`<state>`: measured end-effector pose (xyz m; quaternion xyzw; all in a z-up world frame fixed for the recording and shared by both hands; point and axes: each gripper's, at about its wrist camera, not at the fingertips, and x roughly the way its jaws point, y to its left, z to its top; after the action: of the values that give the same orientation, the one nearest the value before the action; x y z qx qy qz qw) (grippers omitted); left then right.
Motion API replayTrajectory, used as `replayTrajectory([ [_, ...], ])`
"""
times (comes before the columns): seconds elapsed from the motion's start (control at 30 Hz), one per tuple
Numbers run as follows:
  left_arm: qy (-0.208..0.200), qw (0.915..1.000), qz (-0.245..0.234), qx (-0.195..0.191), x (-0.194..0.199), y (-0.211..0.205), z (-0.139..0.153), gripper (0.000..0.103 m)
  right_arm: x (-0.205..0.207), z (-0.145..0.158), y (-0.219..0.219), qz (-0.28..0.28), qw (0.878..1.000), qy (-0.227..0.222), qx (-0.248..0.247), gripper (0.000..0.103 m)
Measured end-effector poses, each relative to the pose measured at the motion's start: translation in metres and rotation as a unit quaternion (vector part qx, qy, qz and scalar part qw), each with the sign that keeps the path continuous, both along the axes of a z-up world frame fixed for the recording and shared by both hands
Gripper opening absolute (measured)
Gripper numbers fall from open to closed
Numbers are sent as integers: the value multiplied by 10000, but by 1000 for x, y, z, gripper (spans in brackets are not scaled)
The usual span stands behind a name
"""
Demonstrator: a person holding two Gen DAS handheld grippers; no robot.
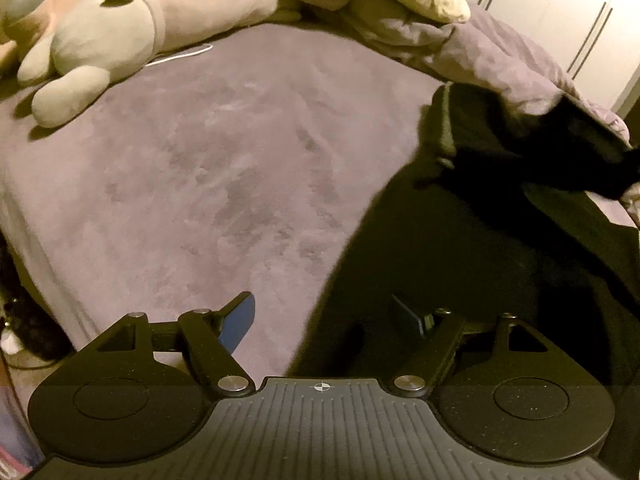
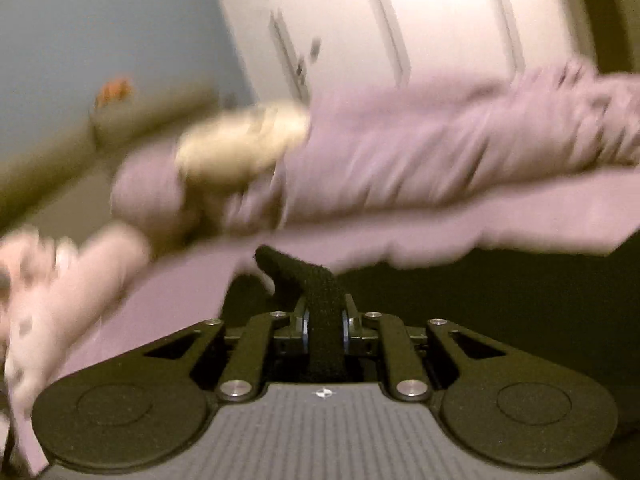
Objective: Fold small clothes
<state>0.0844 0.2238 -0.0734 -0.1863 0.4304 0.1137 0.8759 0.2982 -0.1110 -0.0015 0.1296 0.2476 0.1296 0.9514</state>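
Two grippers work here, and only one has cloth in it. The right gripper (image 2: 325, 326) has its fingers (image 2: 307, 326) clamped on a narrow band of the black garment (image 2: 320, 300), which runs up between them and bends over to the left beyond the tips. The left gripper (image 1: 332, 320) hangs with its fingers (image 1: 239, 322) spread wide and nothing between them; one tip is over the bed (image 1: 224, 168), the other over the garment's near edge. In the left view the garment (image 1: 500, 248) lies spread on the bed's right side, one part raised. A plush toy (image 1: 120, 36) lies at the far left, well apart.

The step looks like the first grab, before any fold is made. Next, the free fingers probably need a second edge or corner, so the cloth can be spread flat; the right view is too blurred to judge how taut it hangs.
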Motion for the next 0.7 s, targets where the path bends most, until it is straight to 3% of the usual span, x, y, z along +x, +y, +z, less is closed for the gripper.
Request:
replayTrajectory([
  [0.07,-9,10000,-57,-29,0,-5,0,81,-1,12,-33,-692,9970,-290,-206,31],
  [0.1,-5,10000,-86,-45,-1,-8,0,82,-2,15,-49,-1133,9925,-274,-369,44],
  [0.13,0,9999,-120,-60,-1,-11,-2,82,-4,16,-64,-1441,9884,-185,-445,49],
  [0.2,66,9998,-197,-75,1,-19,-7,82,-13,11,-90,-1803,9832,50,-270,53],
  [0.3,227,9992,-295,-119,5,-28,-14,82,-24,-8,-101,-1716,9837,536,-22,54],
  [0.43,262,9988,-413,-2,6,-37,-12,84,-25,-38,-79,-1226,9877,969,63,58],
  [0.53,221,9988,-422,-67,3,-34,-10,84,-5,-56,-62,-943,9862,1219,598,58],
  [0.7,113,9989,-464,43,-3,-28,-5,86,48,-81,-74,-1449,9662,1661,1339,58],
])
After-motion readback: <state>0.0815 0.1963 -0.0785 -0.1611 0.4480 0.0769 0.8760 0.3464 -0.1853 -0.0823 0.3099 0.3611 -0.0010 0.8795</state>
